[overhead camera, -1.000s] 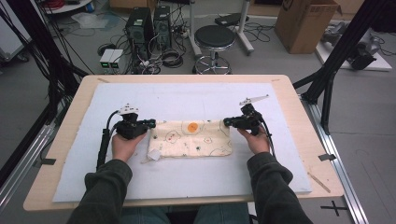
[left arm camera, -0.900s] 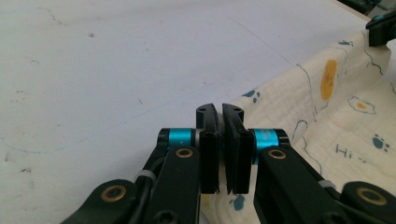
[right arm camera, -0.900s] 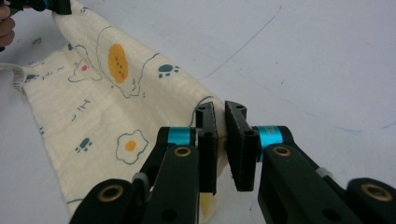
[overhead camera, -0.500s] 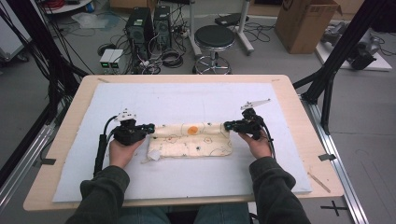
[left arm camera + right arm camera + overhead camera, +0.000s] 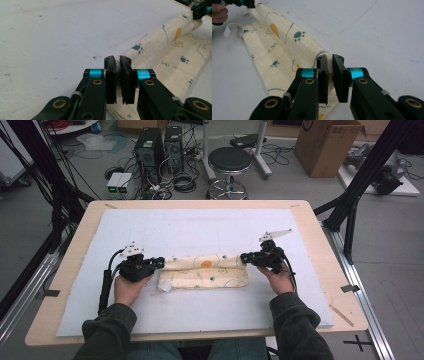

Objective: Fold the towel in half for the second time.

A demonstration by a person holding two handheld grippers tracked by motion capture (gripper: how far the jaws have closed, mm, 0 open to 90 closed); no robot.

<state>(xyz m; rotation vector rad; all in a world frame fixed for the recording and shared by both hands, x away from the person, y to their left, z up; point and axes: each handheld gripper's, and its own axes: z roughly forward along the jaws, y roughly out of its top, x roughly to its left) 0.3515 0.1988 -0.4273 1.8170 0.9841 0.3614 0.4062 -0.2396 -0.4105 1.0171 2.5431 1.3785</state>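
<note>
Cream printed cloth (image 5: 205,272) with paw prints and an orange blob lies across the middle of the white mat (image 5: 200,230) on the table (image 5: 310,220), long axis left-right, already a narrow band with a rolled or folded far edge riding on the flat near layer. Left gripper (image 5: 159,263) is at the cloth's left end, right gripper (image 5: 245,257) at the right end, both on that far fold. Left gripper view: fingers (image 5: 110,82) nearly together, a thin bit of cream cloth pinched between the pads. Right gripper view: same, fingers (image 5: 322,80) close to closed with the fold's end clamped between them. So both have hold of the upper fold, one per end. My read: mid-fold, bringing the far edge toward the person over the near layer. To do it well: move both hands together at the same height and pace so the fold line stays straight; keep light tension along the length so the middle doesn't sag or bunch. Left end looks messier: a white label tag (image 5: 164,287) and a loose corner stick out near the left hand, so align that end before setting down. Lay it flat, edges matched, then release both ends.
</note>
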